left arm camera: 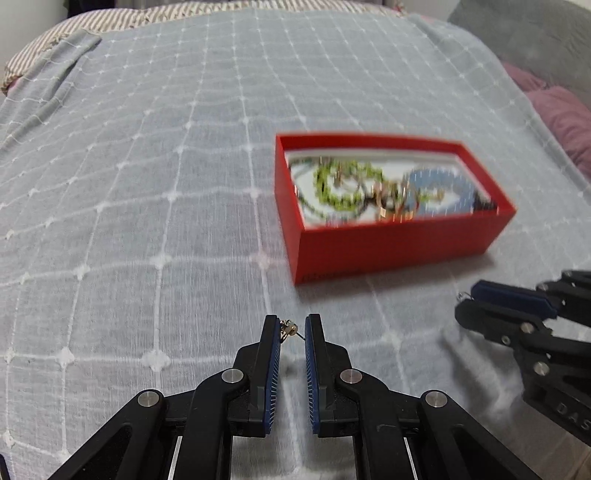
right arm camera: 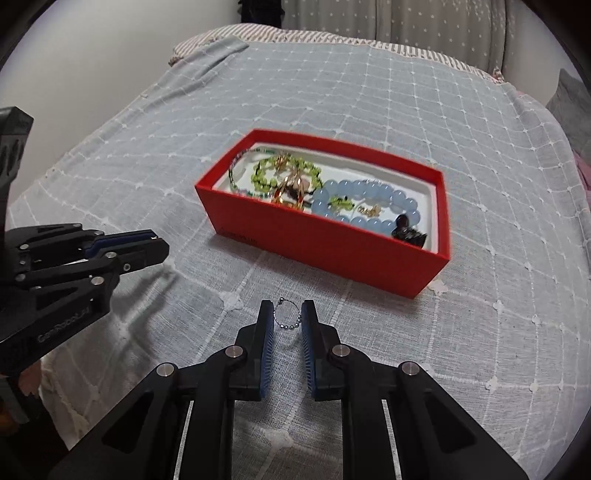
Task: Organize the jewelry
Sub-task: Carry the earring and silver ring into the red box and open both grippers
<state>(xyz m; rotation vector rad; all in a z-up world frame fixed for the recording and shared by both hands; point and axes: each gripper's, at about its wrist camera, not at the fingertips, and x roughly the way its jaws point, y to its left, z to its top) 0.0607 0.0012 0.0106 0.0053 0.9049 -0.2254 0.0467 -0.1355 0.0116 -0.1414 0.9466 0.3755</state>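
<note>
A red box (left arm camera: pixel 388 251) (right arm camera: pixel 325 251) lies on the bed and holds green beads (right arm camera: pixel 266 177), a blue bead bracelet (right arm camera: pixel 369 192) and gold pieces. Short of the box, my left gripper (left arm camera: pixel 292 321) is shut on a small gold earring (left arm camera: pixel 288 328) at its fingertips. In the right wrist view it reaches in from the left (right arm camera: pixel 162 244). My right gripper (right arm camera: pixel 287 308) is shut on a thin silver hoop with small beads (right arm camera: pixel 286 320), just above the cloth near the box's front corner. In the left wrist view the right gripper (left arm camera: pixel 467 297) comes in from the right, the hoop's wire peeking at its tip.
A pale blue-grey checked cloth (left arm camera: pixel 147 184) covers the bed. A striped sheet (right arm camera: pixel 221 35) shows at the far edge. Purple pillows (left arm camera: pixel 561 118) and a grey cushion (left arm camera: pixel 535 33) lie to the right. A starred curtain (right arm camera: pixel 406 22) hangs behind the bed.
</note>
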